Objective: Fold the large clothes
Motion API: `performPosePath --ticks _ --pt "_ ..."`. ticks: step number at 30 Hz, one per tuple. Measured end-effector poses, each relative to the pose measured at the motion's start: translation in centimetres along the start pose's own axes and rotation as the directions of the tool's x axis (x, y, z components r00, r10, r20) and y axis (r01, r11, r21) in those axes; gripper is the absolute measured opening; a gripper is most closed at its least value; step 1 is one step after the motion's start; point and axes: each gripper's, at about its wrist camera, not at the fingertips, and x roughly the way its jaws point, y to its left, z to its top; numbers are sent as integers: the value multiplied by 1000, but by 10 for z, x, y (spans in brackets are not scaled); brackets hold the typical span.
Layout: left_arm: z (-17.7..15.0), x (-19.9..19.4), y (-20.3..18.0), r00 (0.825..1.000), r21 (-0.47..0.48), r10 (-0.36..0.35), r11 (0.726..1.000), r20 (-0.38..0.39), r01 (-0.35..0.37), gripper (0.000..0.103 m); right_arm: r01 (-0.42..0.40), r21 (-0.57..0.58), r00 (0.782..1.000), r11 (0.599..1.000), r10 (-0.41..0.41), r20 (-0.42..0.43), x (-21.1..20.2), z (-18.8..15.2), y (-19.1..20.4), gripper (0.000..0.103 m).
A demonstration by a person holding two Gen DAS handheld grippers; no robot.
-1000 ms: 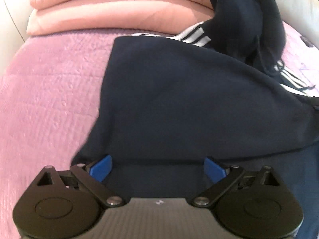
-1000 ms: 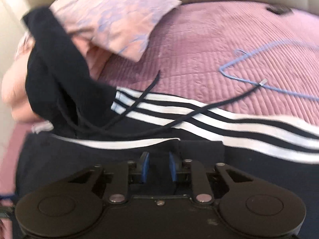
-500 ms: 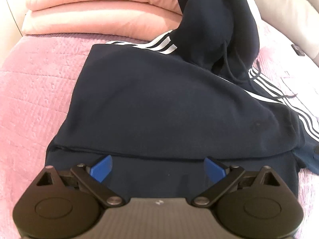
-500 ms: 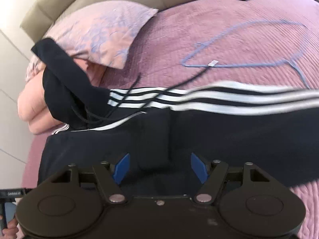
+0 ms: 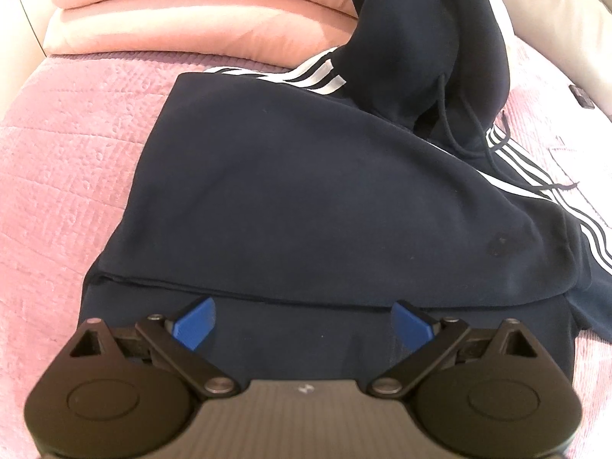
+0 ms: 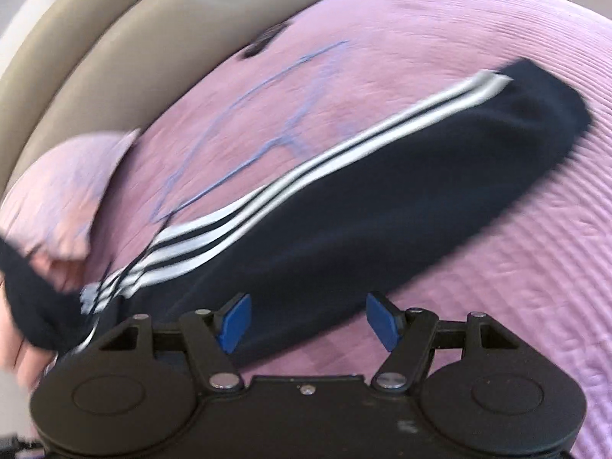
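A navy hoodie point(image 5: 306, 199) with white sleeve stripes lies on the pink bedspread point(image 5: 65, 160), its body folded over itself and its hood point(image 5: 428, 53) propped against the pillows. My left gripper point(image 5: 304, 323) is open and empty, just above the hoodie's near hem. In the right wrist view, which is blurred, one sleeve point(image 6: 382, 206) with white stripes stretches out flat to the right across the bedspread point(image 6: 516, 287). My right gripper point(image 6: 310, 321) is open and empty over the near edge of that sleeve.
Stacked pink pillows point(image 5: 191, 11) lie at the head of the bed. A patterned pillow point(image 6: 61, 195), a blue wire hanger point(image 6: 244, 130) and a small dark object point(image 6: 264, 44) lie on the bedspread beyond the sleeve. A beige headboard point(image 6: 126, 49) borders the bed.
My right gripper opened, let go of the hoodie fabric and swung right toward the outstretched sleeve. My left gripper stayed open and drew back as the hoodie's folded body settled flat.
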Motion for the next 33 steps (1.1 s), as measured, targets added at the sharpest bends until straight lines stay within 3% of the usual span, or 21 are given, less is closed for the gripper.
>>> performPosePath --ticks 2,7,14,15,16,17,21,23,26,28,30,31,32,33 --pt "0 1 2 1000 -4 -2 1000 -1 2 100 -1 73 999 997 -2 47 2 5 -21 80" --pt "1 0 10 1000 -25 -6 1000 -3 6 100 -102 266 982 959 54 182 9 20 -62 80" --pt "1 -3 23 1000 -51 -1 999 9 1 100 -92 301 946 949 -10 323 25 39 -67 79" --pt "1 -4 26 1000 -52 -1 999 13 2 99 -79 325 942 942 -37 335 25 40 -67 59" --pt "1 -6 29 1000 -56 -2 998 18 3 99 -47 345 939 938 -76 337 23 41 -66 17" --pt "1 -7 32 1000 -61 -4 998 23 6 99 -26 349 934 937 -102 341 21 43 -63 9" --pt "1 -12 50 999 -83 -14 996 31 17 99 -80 238 887 968 -40 460 -6 51 -23 8" --pt "4 -15 59 999 -96 -19 995 40 23 99 -159 180 847 971 40 530 -29 56 12 8" --pt "9 -24 73 997 -110 -33 993 70 40 99 -344 33 751 938 254 609 -68 57 89 8" --pt "11 -34 82 994 -108 -43 993 101 54 99 -429 -114 688 896 406 602 -89 46 150 8" --pt "12 -45 93 990 -105 -49 992 134 63 99 -488 -279 632 827 555 541 -101 25 220 8" --pt "12 -51 101 987 -106 -52 992 154 69 99 -505 -342 619 792 609 496 -102 9 251 8" --pt "12 -56 108 984 -110 -53 991 169 72 99 -522 -393 621 757 653 433 -99 -8 283 8" --pt "12 -61 115 982 -117 -54 990 182 76 99 -542 -430 639 722 686 347 -90 -30 316 9"
